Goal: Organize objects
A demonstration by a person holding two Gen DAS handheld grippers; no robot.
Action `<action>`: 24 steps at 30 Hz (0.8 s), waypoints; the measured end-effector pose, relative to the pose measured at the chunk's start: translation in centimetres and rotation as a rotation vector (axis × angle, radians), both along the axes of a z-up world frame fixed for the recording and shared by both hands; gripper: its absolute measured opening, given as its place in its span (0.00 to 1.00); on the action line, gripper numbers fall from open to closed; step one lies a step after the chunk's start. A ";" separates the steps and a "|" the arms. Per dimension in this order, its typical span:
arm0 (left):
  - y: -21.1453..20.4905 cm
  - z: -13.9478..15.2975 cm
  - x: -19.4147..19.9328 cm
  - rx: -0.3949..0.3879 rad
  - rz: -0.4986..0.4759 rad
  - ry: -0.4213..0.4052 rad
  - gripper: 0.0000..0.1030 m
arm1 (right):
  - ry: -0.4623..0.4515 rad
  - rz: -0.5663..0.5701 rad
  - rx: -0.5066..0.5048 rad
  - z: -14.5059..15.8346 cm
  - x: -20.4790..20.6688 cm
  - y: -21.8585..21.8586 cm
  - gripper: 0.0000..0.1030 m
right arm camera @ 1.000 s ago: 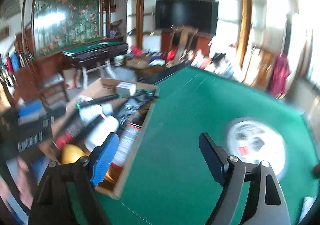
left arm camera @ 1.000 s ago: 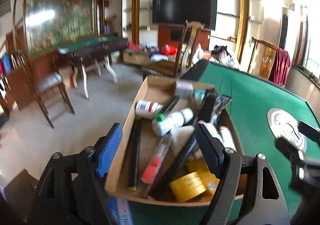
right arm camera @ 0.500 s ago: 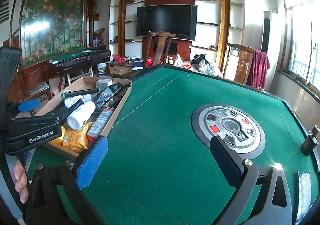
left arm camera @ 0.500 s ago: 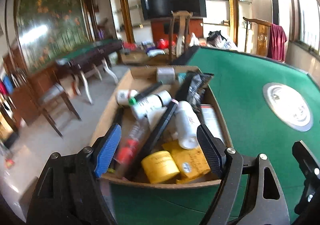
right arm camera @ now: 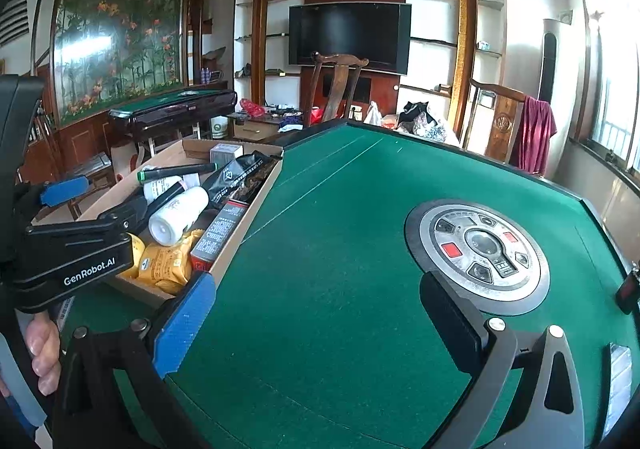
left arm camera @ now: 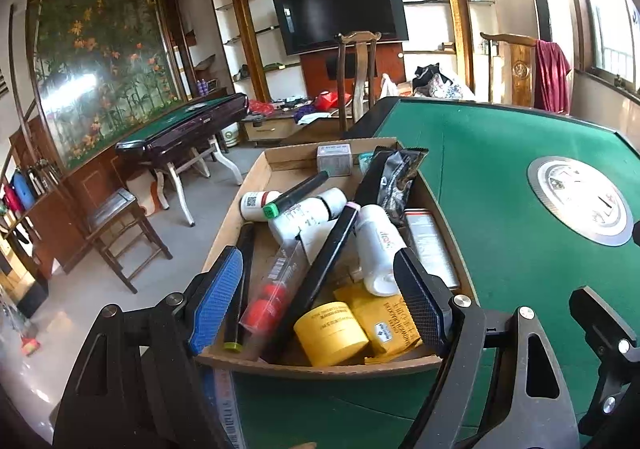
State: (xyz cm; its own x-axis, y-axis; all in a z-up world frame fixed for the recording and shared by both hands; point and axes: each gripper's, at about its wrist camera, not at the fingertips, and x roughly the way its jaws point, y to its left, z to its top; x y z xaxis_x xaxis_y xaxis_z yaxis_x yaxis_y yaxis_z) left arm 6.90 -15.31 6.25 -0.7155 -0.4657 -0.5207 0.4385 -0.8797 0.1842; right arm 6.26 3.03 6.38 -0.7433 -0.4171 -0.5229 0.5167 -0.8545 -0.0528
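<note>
A shallow cardboard box (left arm camera: pixel 276 165) sits at the left edge of the green table (left arm camera: pixel 500 153). It holds several items: a yellow tape roll (left arm camera: pixel 330 333), a yellow packet (left arm camera: pixel 390 323), white bottles (left arm camera: pixel 378 245), a long black stick (left arm camera: pixel 320 277), a tube with red ends (left arm camera: pixel 266 291) and a dark foil pouch (left arm camera: pixel 400 173). My left gripper (left arm camera: pixel 316 299) is open and empty, just above the box's near end. My right gripper (right arm camera: pixel 316 325) is open and empty over bare green felt, to the right of the box (right arm camera: pixel 248 201).
A round metal control panel (right arm camera: pixel 478 251) is set in the table's middle. A small dark object (right arm camera: pixel 628 287) stands at the far right edge. Wooden chairs (right arm camera: pixel 340 85) stand behind the table. A second green table (left arm camera: pixel 184 125) stands across the room.
Both views have steadied after motion blur. My left gripper has drawn back toward the box's near end. My right gripper has swung right, away from the box and over the open felt.
</note>
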 end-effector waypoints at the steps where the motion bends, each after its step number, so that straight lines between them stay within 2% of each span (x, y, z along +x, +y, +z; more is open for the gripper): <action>1: 0.0 0.0 -0.1 -0.001 0.000 -0.003 0.77 | -0.001 0.003 0.000 0.0 0.0 -0.1 0.99; 24: 0.1 -0.2 0.8 -0.006 -0.009 0.002 0.77 | -0.011 0.011 0.021 -0.6 -0.2 -0.2 0.99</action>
